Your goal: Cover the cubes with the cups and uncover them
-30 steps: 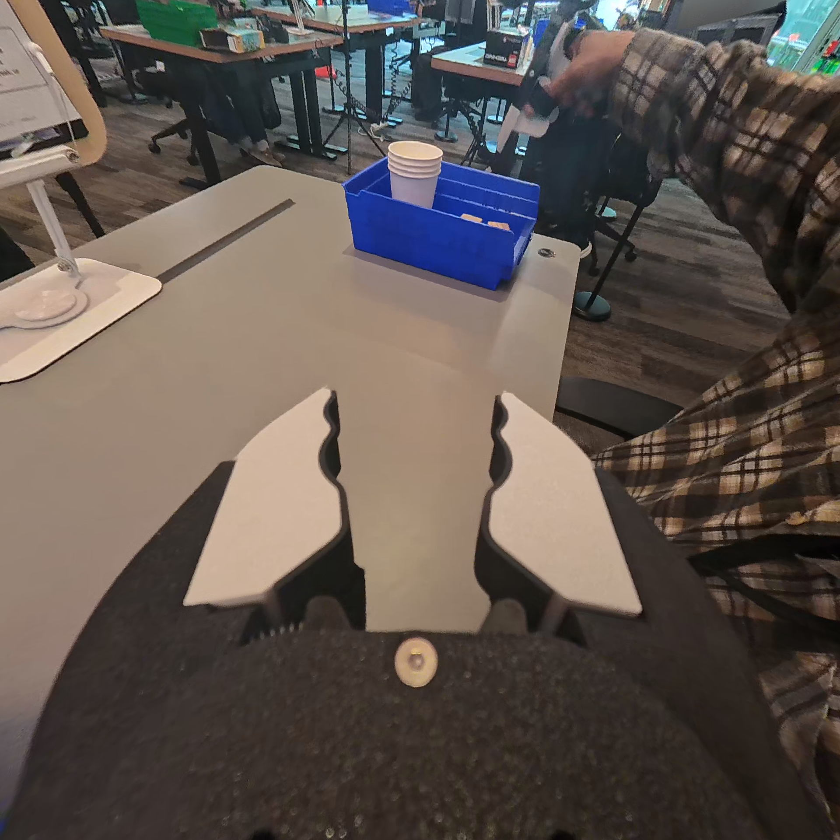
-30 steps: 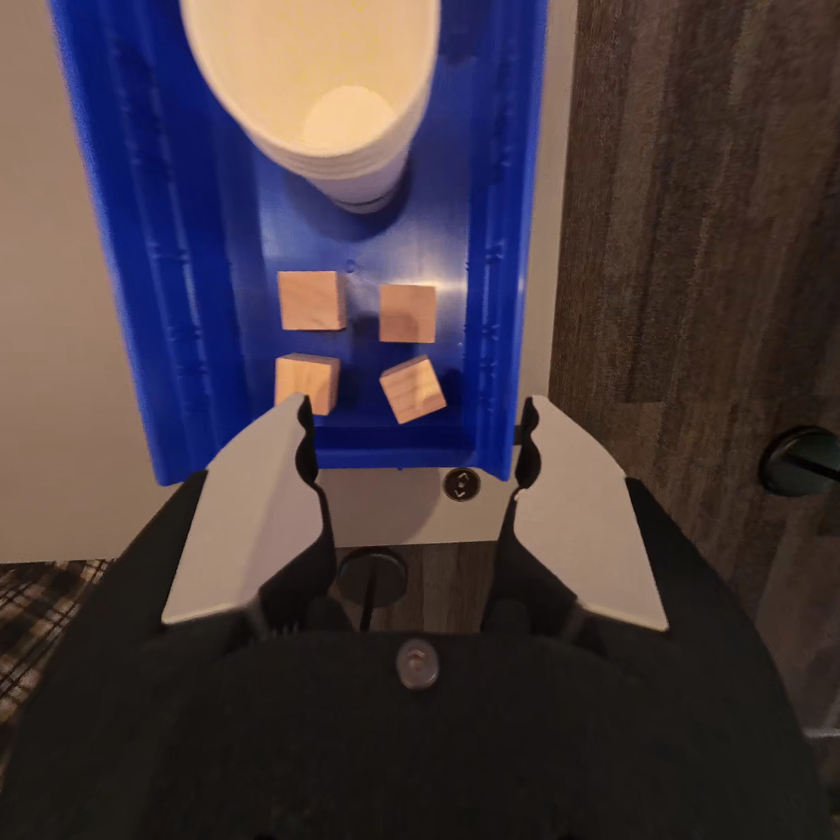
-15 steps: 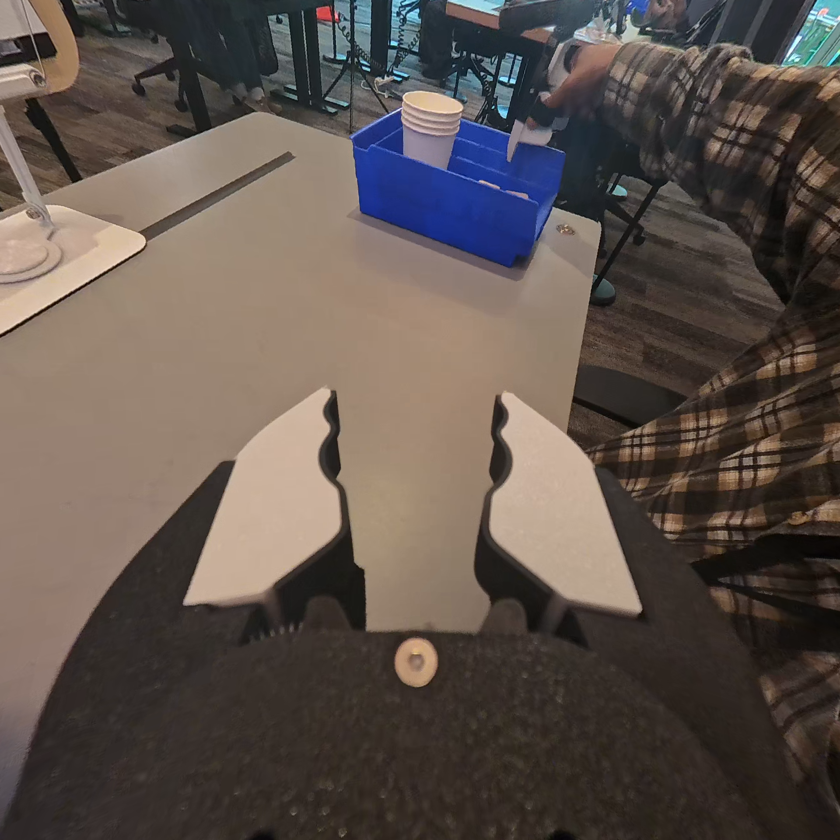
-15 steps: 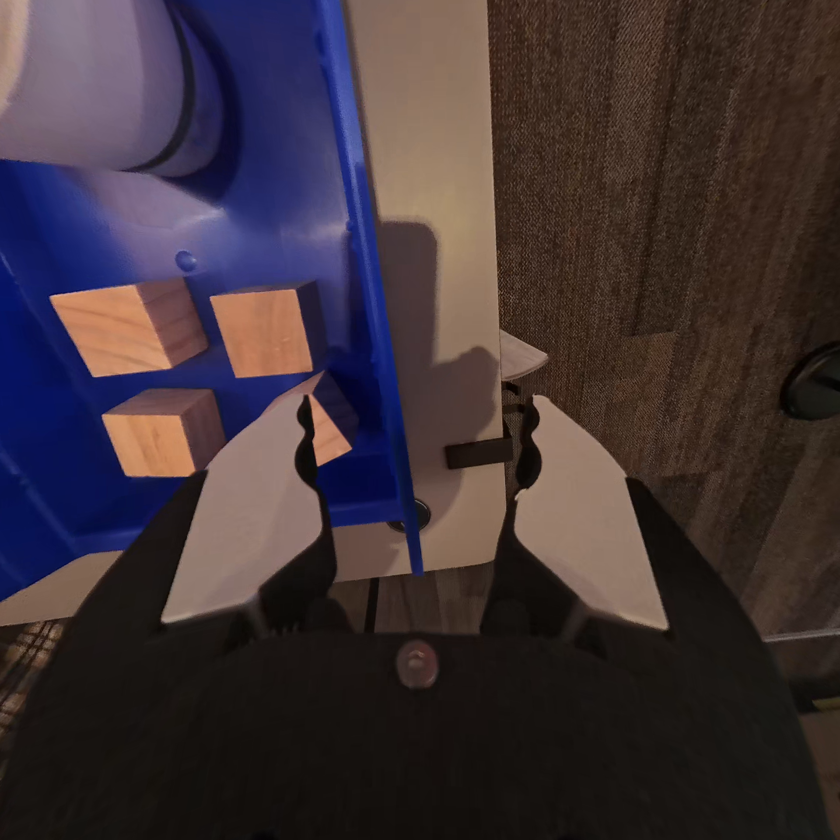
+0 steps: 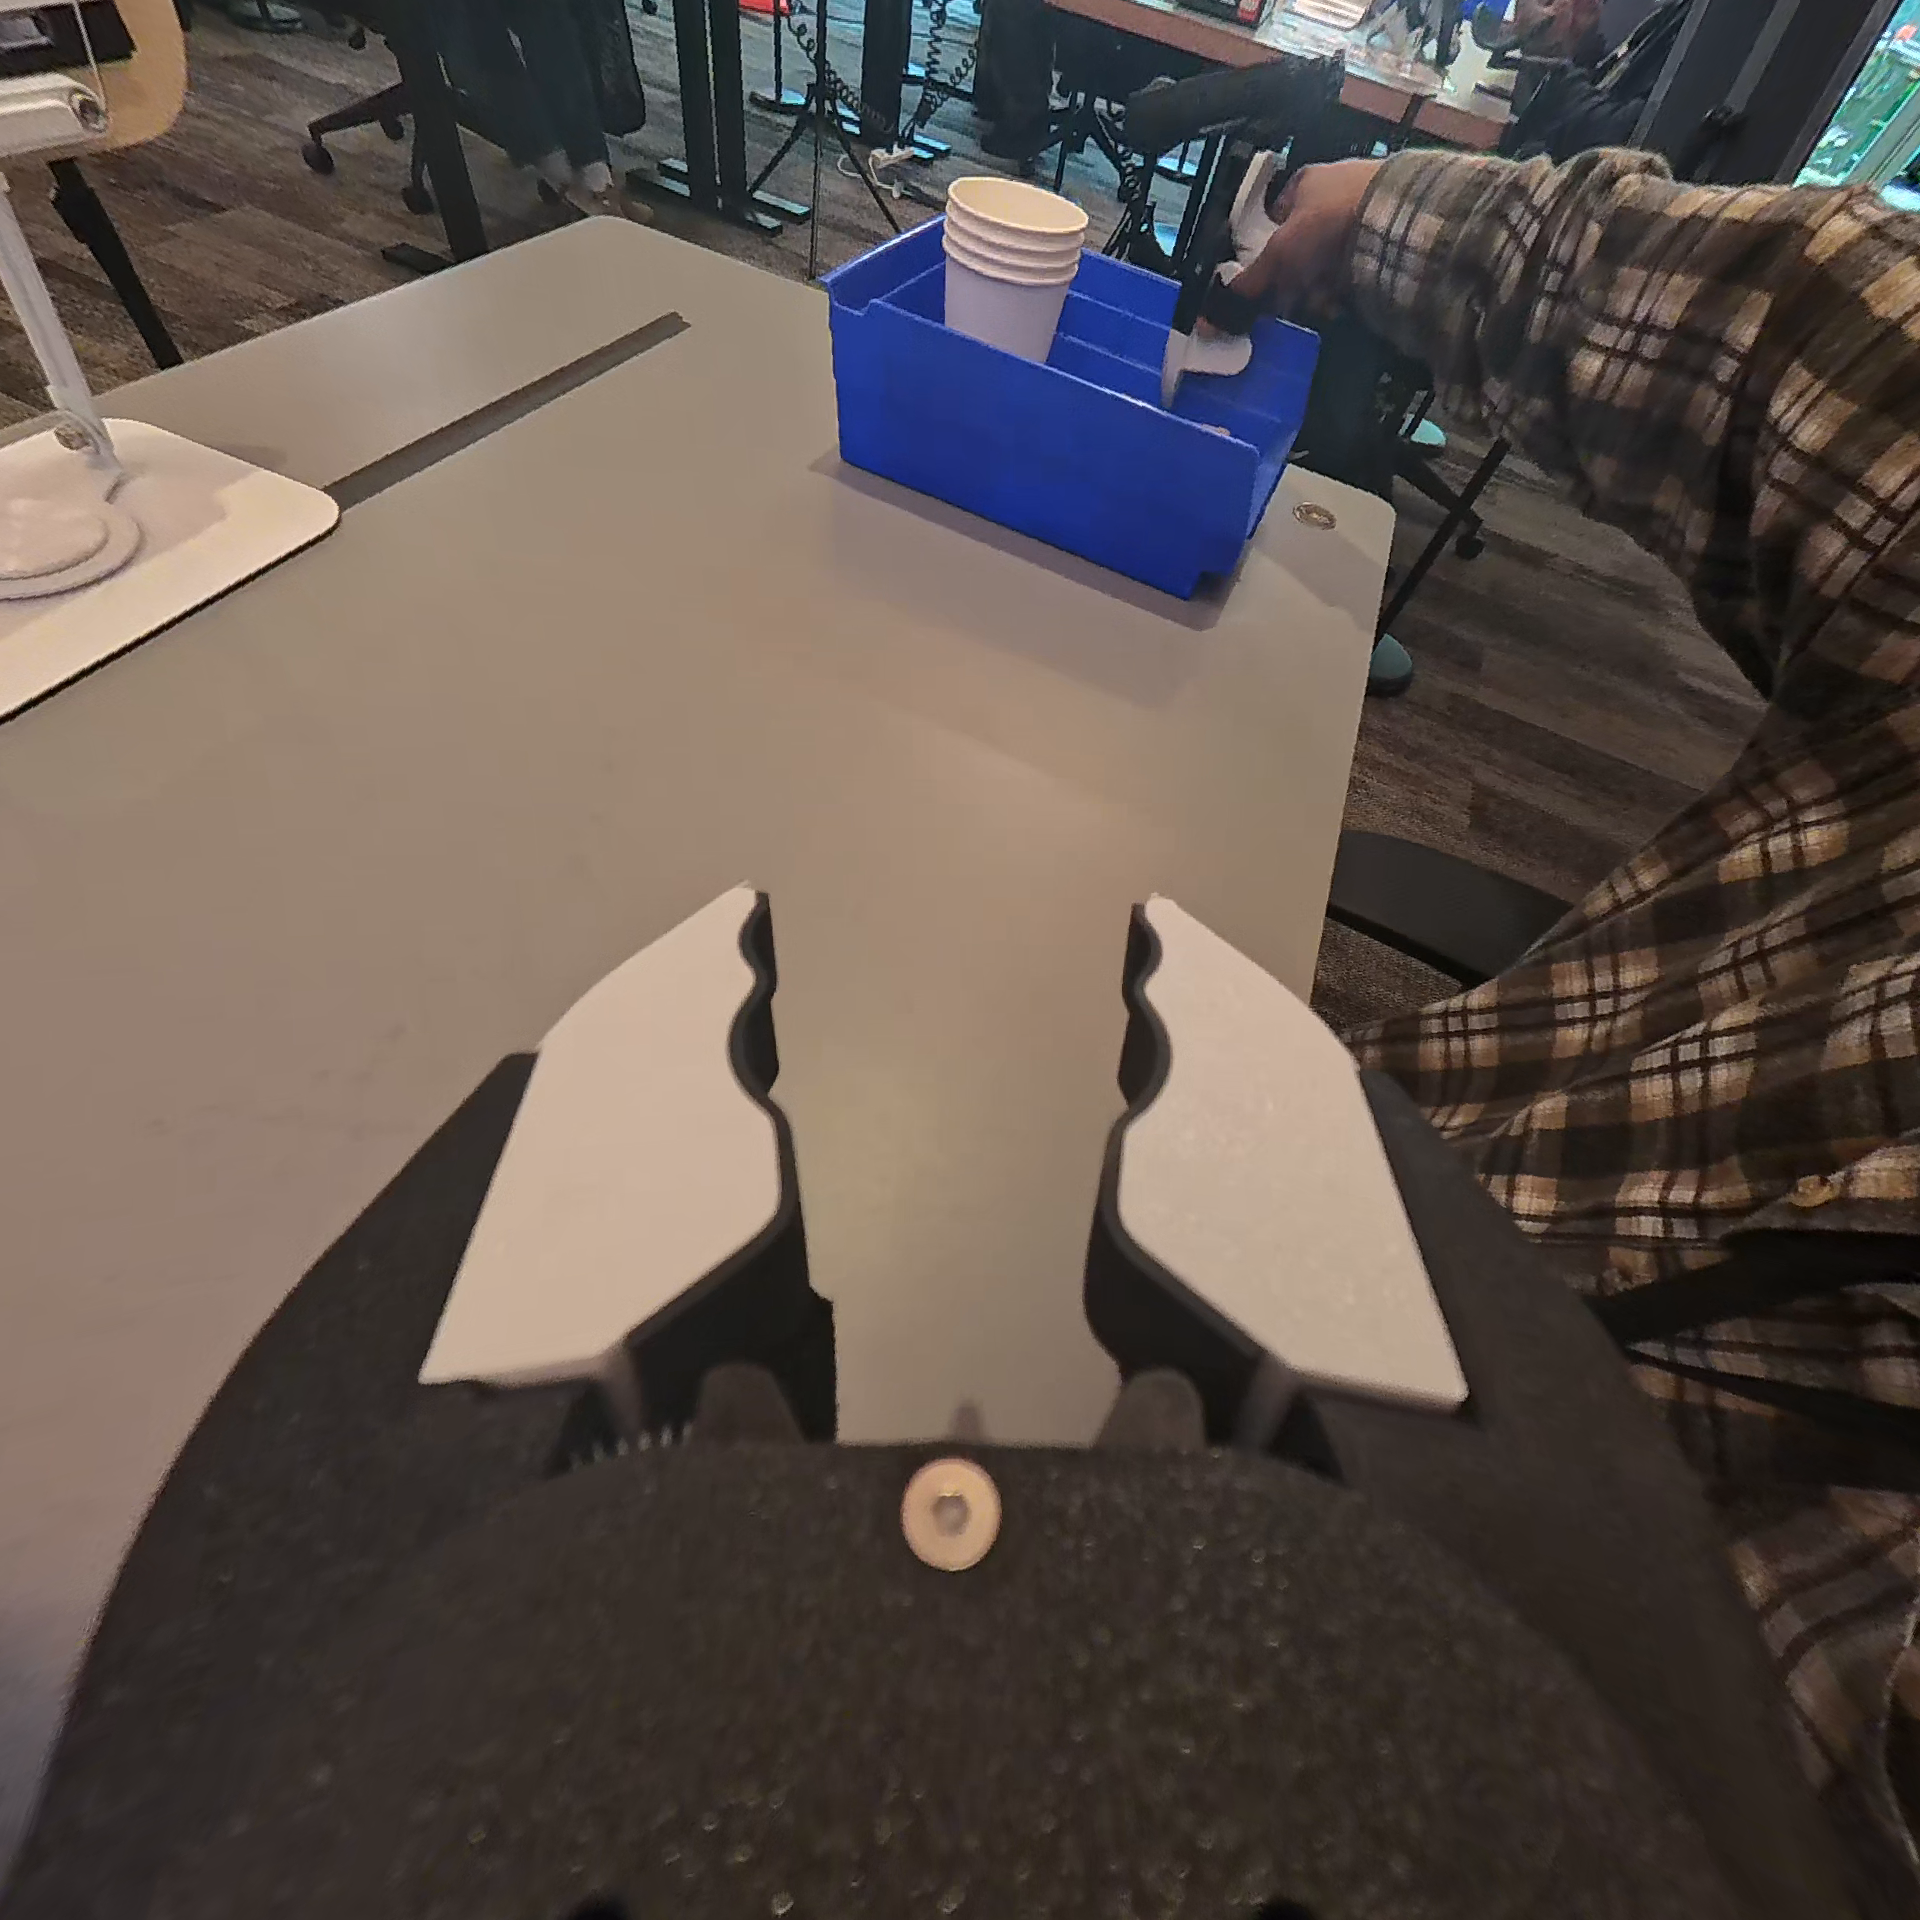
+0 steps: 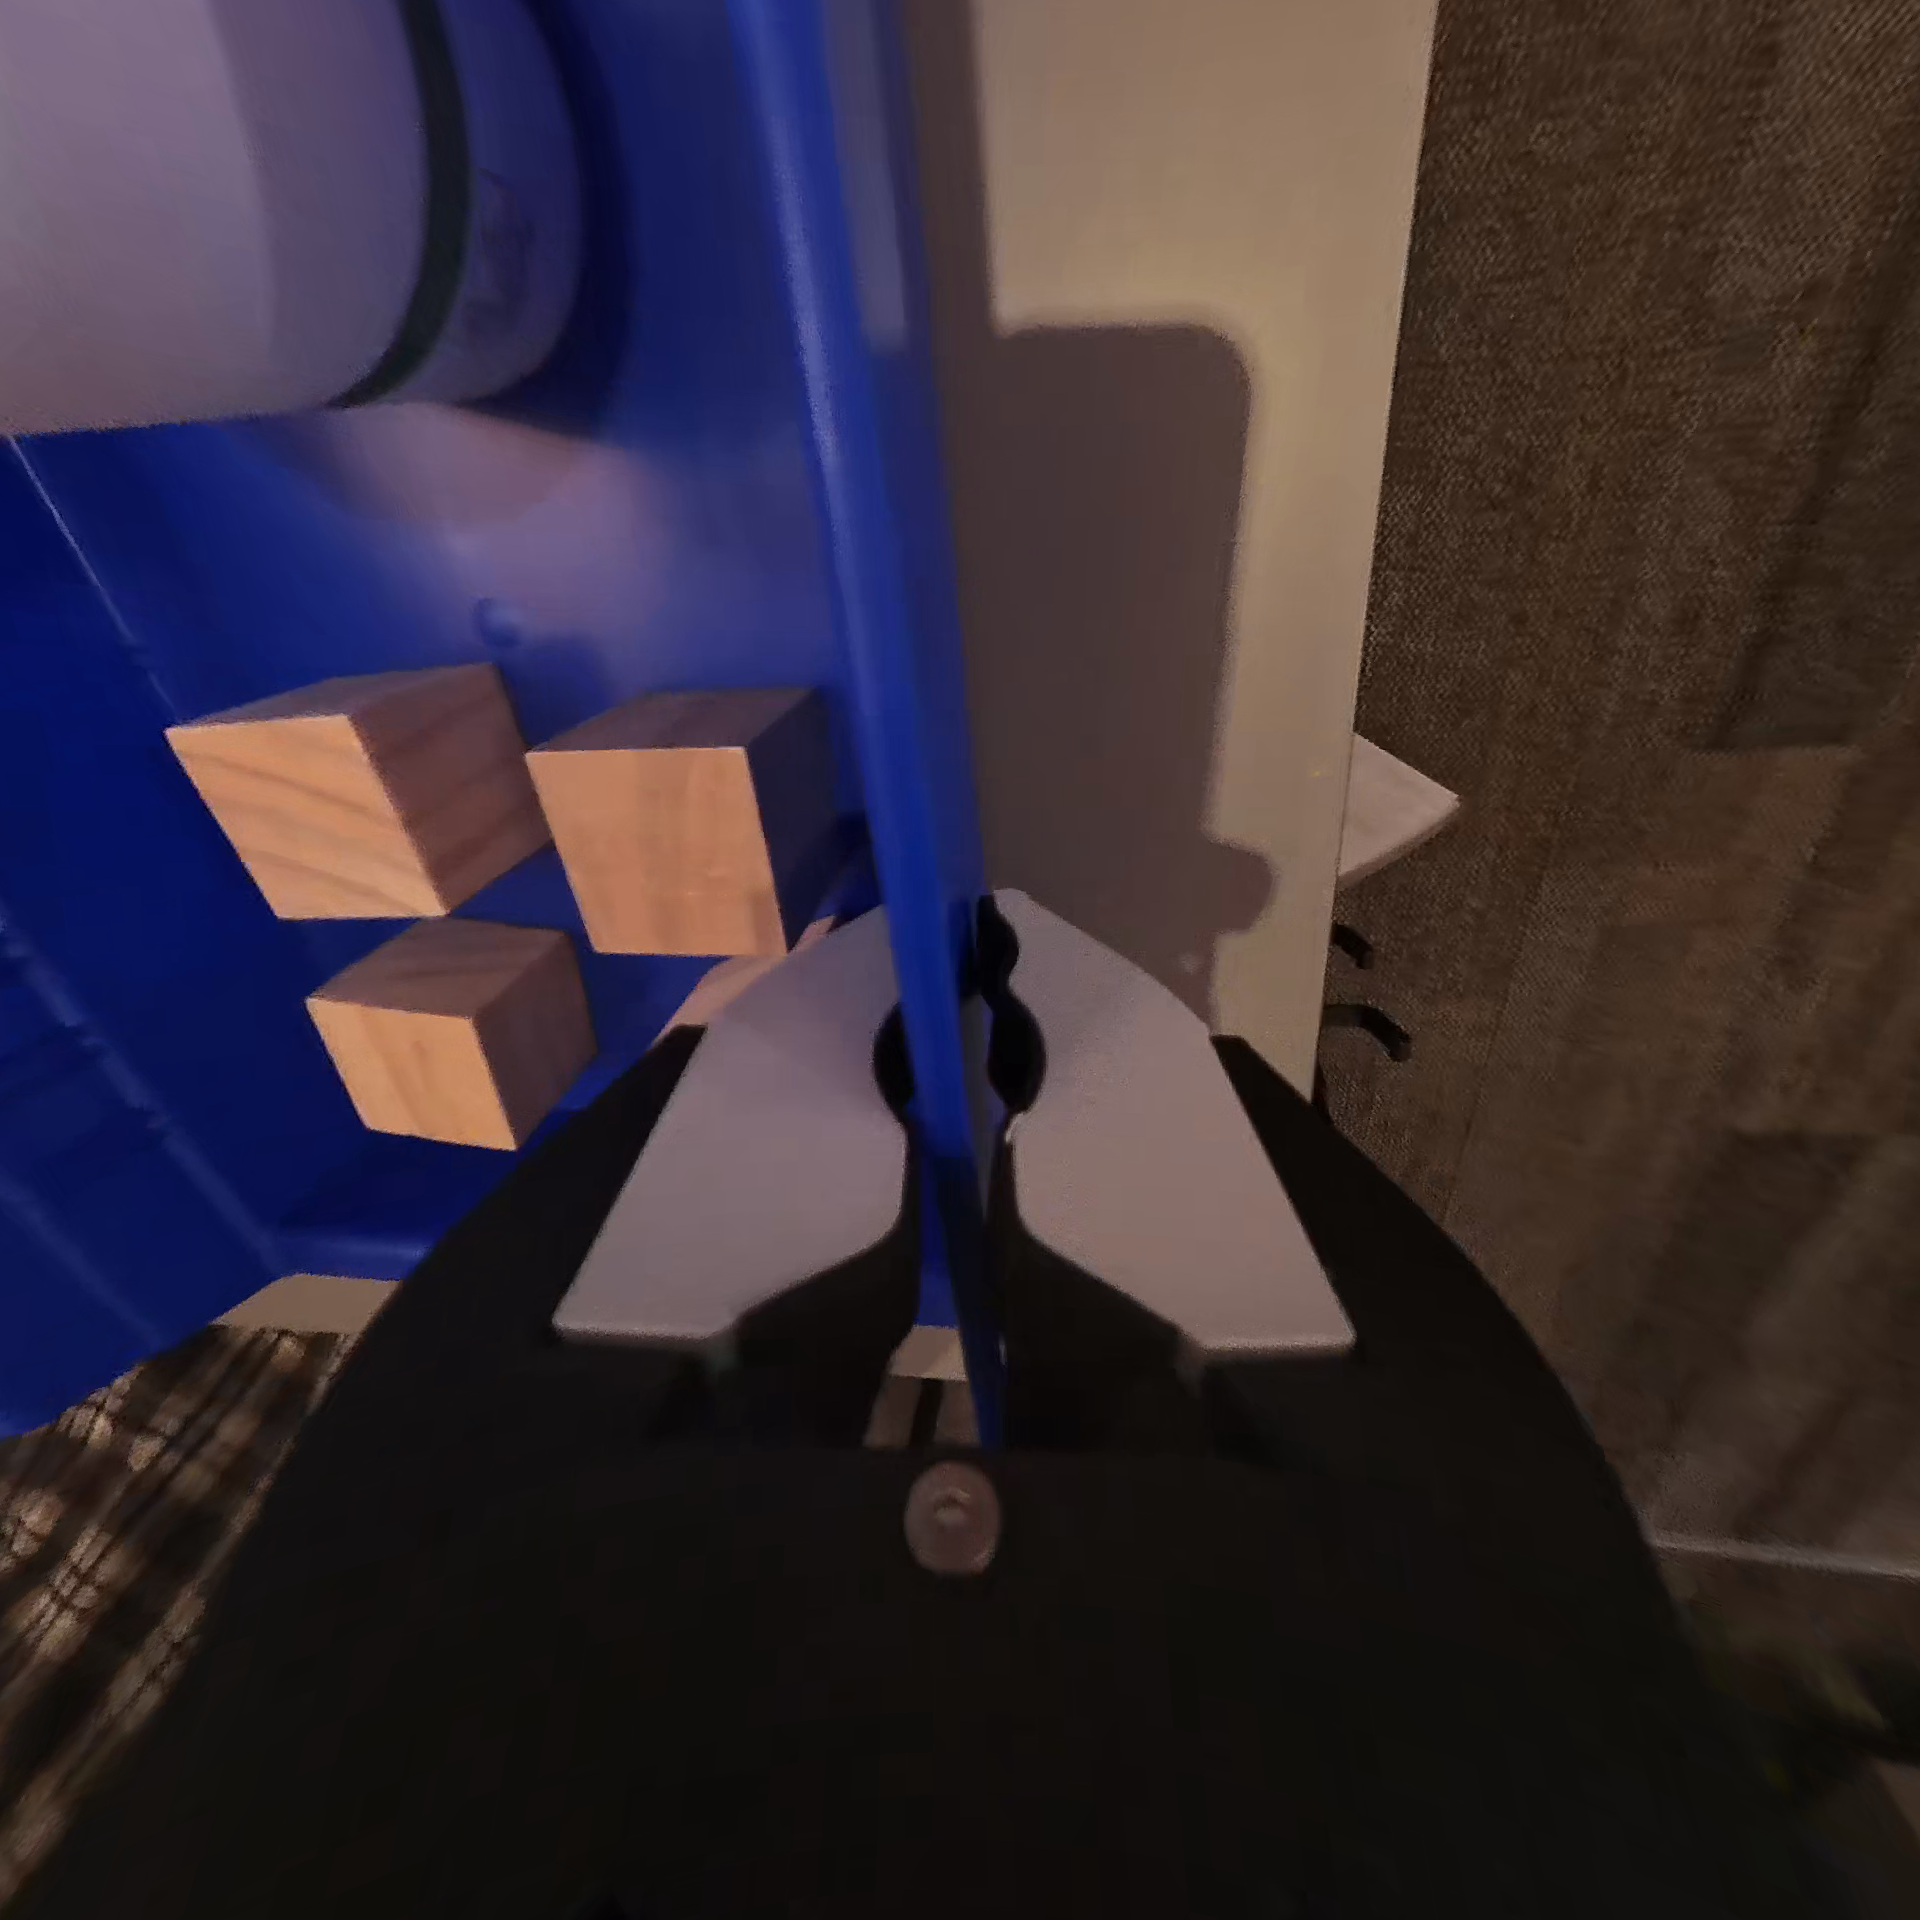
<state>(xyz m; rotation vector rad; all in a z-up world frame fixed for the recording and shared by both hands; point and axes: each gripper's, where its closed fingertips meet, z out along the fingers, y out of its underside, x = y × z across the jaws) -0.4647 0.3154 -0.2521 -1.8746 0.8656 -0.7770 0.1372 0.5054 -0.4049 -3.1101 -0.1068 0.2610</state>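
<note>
Right hand-held gripper [image 6: 940, 925], open before, now pinches blue bin [image 6: 894, 623] wall

My grey desk [image 5: 623, 727] stood in an open office, a dark slot [image 5: 499, 410] running along its top toward the far edge. A white stand base [image 5: 156, 540] sat at its left. Beyond it were other desks [image 5: 1247, 42] on black legs, with cables hanging down among them, and office chairs [image 5: 353, 125] on castors. The floor [image 5: 1507, 748] was dark grey-brown carpet with a woven look. At the far right, something bright green [image 5: 1860, 94] glowed beyond a dark frame.
</note>
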